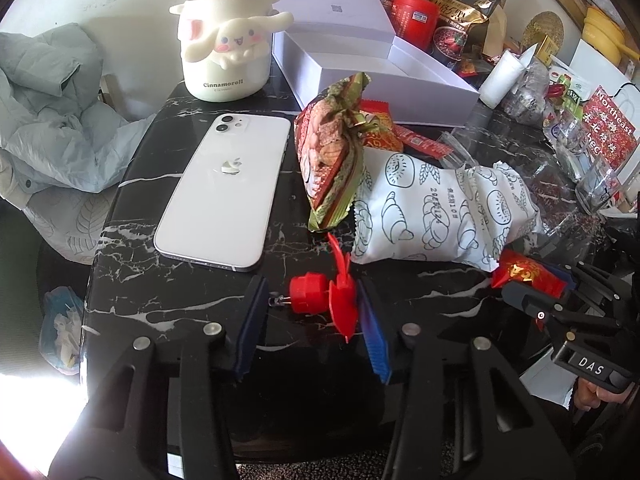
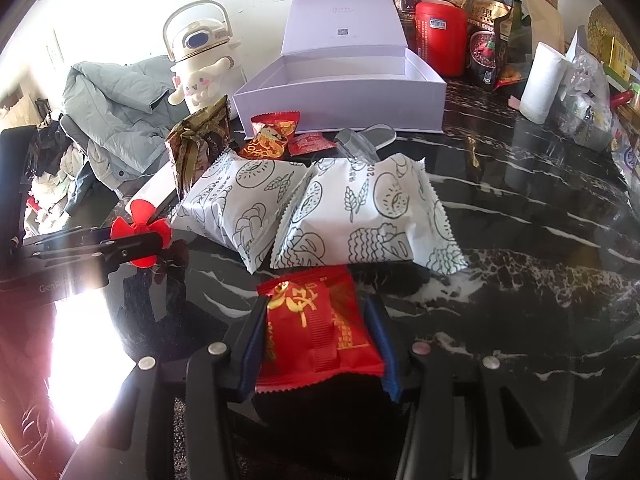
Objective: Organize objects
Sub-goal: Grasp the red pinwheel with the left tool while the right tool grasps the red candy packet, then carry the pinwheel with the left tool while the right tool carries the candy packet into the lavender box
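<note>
My left gripper point(image 1: 310, 300) has its jaws around a small red plastic fan point(image 1: 320, 296) on the black marble table point(image 1: 180, 288); the left pad stands a little off it. The fan also shows in the right wrist view point(image 2: 140, 228). My right gripper point(image 2: 316, 332) is shut on a red snack packet point(image 2: 316, 328), also seen in the left wrist view point(image 1: 528, 274). Two white bread packets point(image 2: 304, 208) lie just beyond it. A white phone point(image 1: 224, 192) lies face down left of a green-red snack bag point(image 1: 332, 152). An open white box point(image 2: 340, 92) stands behind.
A Cinnamoroll bottle point(image 1: 224, 48) stands at the far left of the table. A grey jacket point(image 1: 52, 120) hangs over a chair beside it. A red canister point(image 2: 440, 36), food bags, a paper roll point(image 2: 540, 80) and glasses point(image 1: 596, 188) crowd the back and right.
</note>
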A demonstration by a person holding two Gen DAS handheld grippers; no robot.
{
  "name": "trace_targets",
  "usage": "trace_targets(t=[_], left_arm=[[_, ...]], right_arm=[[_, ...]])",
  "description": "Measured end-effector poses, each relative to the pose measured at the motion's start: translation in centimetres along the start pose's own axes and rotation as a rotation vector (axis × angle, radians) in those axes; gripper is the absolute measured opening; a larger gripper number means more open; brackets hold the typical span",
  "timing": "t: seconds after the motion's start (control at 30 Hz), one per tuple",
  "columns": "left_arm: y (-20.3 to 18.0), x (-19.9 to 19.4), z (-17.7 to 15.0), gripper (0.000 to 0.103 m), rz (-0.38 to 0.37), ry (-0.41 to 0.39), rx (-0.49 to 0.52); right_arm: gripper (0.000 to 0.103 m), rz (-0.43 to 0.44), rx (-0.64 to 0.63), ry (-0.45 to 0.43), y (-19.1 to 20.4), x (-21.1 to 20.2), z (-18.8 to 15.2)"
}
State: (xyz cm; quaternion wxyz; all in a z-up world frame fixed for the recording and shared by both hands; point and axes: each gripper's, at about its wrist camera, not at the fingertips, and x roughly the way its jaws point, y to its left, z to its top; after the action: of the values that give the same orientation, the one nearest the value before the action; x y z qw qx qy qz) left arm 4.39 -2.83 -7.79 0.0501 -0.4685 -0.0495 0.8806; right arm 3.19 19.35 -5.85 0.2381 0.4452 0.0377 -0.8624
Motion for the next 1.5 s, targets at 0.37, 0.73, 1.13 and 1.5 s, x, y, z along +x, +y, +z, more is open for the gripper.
trace_targets(t=[0.37,0.73,1.13,1.5], left_arm=[[-0.4,-1.4,-0.7,0.044,-0.008,-0.023,0.001],[-1.8,-3.8,-0.1,0.044,-0.007,-0.086,0.032],[-4.0,-5.0,2.4,0.044,0.001,-0.12,0.061],[-6.0,-4.7,6.1,0.044,-0.003,-0.137,0.104]], right_arm=[[0.048,0.009,-0.012,-0.049,0.5,-2.0,-0.6],[0.048,0.019,-0.038,-0.129,0.6,-5.1,0.0],[0.048,0.046,-0.079,-0.184,-0.3,-6.7,2.4],[0.048,0.044,-0.107,-0.209,-1.7,-6.7,5.3]])
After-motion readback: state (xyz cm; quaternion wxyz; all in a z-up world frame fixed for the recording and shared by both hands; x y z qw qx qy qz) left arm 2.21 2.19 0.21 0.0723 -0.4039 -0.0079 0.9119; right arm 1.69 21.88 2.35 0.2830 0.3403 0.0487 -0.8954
